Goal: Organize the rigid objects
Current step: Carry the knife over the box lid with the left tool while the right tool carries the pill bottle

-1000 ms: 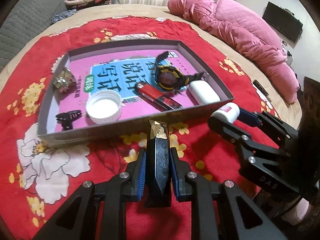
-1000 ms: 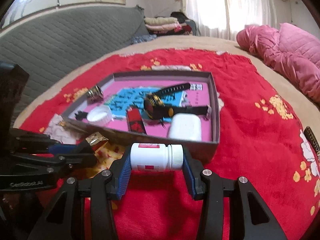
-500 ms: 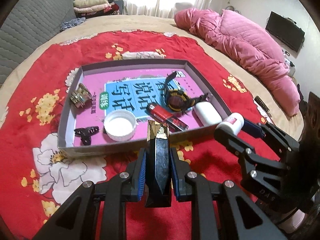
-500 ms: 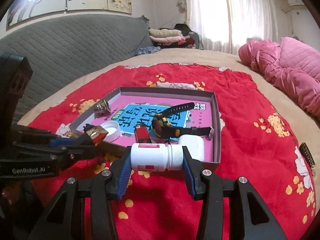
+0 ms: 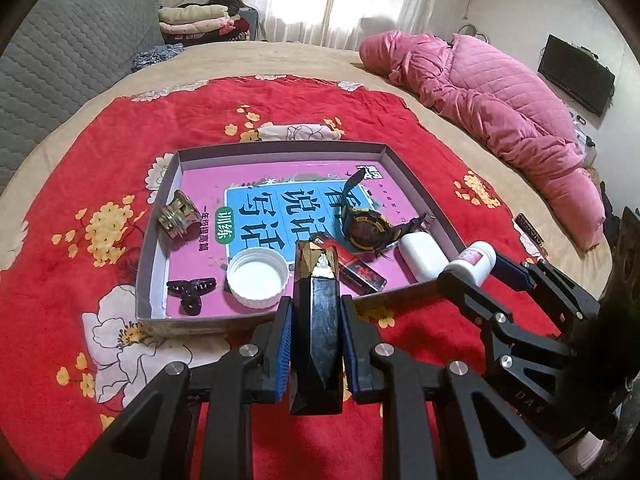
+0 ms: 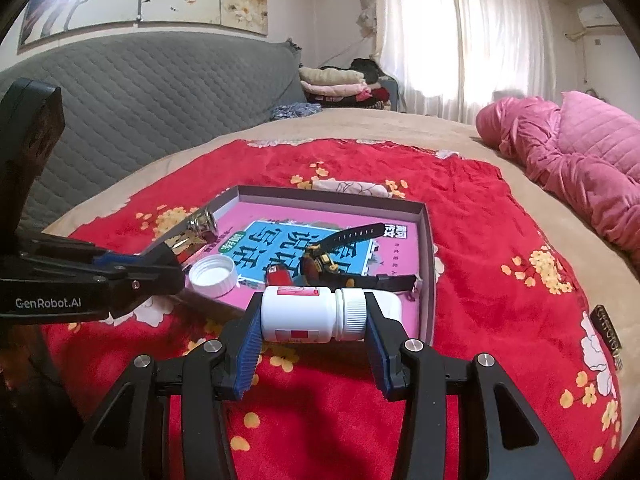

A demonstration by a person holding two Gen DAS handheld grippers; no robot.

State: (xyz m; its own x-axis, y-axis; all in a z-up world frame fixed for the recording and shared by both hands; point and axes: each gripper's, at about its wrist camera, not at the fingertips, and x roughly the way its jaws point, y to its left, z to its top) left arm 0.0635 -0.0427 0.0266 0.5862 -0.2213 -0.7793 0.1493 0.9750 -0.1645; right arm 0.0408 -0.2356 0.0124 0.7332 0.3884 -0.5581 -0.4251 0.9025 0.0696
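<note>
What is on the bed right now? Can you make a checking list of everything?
Surface: red flowered blanket spread over a beige bed.
Job's things: grey shallow box holding a watch, white cap, white case, red lighter, black hair clip and metal piece.
Clutter: small dark item on the blanket outside the box.
Grippers: left gripper shut on a black and gold faceted bar; right gripper shut on a white pill bottle, held sideways.
Cables: nothing seen.
Surroundings: pink quilt, folded clothes, grey headboard, curtains, wall screen.
</note>
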